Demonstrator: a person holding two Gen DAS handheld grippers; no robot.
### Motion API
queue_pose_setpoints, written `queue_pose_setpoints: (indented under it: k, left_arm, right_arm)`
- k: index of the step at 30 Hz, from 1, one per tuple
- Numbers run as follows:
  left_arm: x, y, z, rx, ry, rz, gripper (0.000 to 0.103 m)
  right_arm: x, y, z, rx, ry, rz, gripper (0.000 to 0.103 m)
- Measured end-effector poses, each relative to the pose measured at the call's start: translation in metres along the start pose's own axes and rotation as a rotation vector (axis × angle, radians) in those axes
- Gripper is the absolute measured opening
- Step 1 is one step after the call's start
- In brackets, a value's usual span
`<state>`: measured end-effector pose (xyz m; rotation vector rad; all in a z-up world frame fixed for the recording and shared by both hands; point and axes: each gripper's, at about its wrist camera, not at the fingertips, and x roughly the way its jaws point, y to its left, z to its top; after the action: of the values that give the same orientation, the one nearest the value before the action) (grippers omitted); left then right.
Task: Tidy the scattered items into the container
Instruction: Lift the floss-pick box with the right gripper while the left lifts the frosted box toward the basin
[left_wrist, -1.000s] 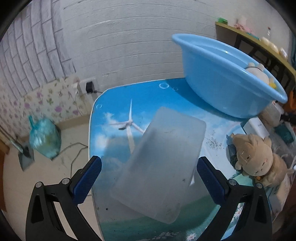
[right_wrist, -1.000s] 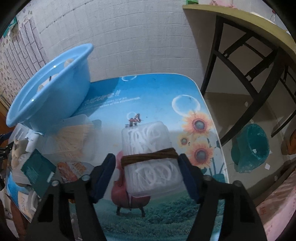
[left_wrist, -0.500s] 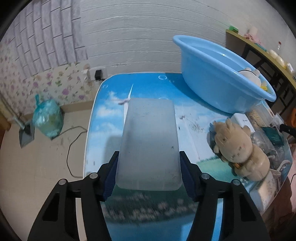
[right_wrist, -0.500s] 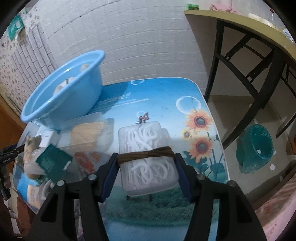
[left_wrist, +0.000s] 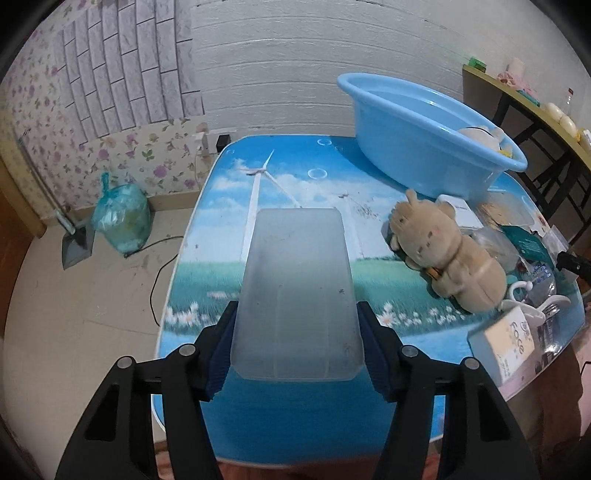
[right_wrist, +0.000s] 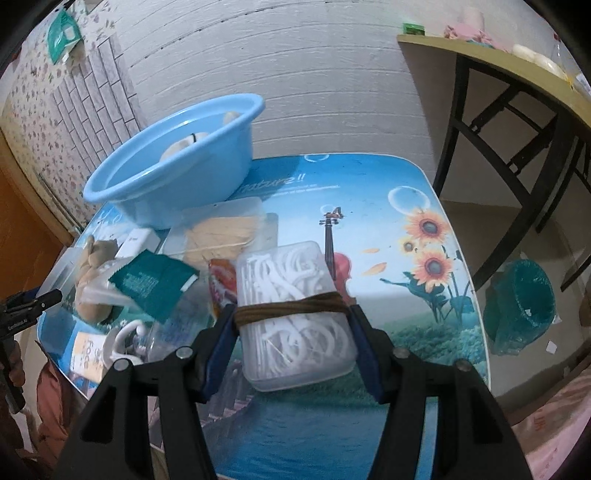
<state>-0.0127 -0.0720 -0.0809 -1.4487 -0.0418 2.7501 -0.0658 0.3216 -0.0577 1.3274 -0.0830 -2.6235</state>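
Observation:
My left gripper (left_wrist: 295, 350) is shut on a frosted plastic lid (left_wrist: 295, 291) and holds it above the near left part of the table. My right gripper (right_wrist: 293, 343) is shut on a clear box of white floss picks (right_wrist: 291, 314) bound with a brown band, lifted above the table. The blue basin (left_wrist: 424, 140) stands at the back of the table with a white plush inside; it also shows in the right wrist view (right_wrist: 173, 162). A tan plush toy (left_wrist: 447, 251) lies in front of it.
A pile of loose items lies by the basin: a green packet (right_wrist: 151, 280), a box of wooden sticks (right_wrist: 221, 232), a white cup (left_wrist: 528, 295), a small carton (left_wrist: 506, 343). A wooden desk (right_wrist: 517, 74) stands right, a teal bin (right_wrist: 517, 306) below, a bag (left_wrist: 122, 218) on the floor left.
My left gripper closed on the frosted lid and pulled it back and up. My right gripper drew back with the floss pick box, away from the basin.

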Motion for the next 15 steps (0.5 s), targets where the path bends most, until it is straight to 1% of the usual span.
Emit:
queue_pose_setpoints:
  k: [5,8,15]
  left_arm:
    - [-0.004,-0.011,-0.010,-0.011,-0.006,0.006,0.061]
    - [0.002,-0.013,-0.014,-0.018,0.014,0.006,0.061]
    - [0.010,-0.018,-0.014,0.008,0.013,0.011,0.062]
  right_arm:
    - [-0.006,0.006,-0.006,-0.013,0.018,-0.019,0.058]
    - [-0.006,0.010,-0.012,-0.032,0.032,-0.019,0.058]
    - [0.003,0.010,-0.021,-0.032,0.064,-0.027,0.058]
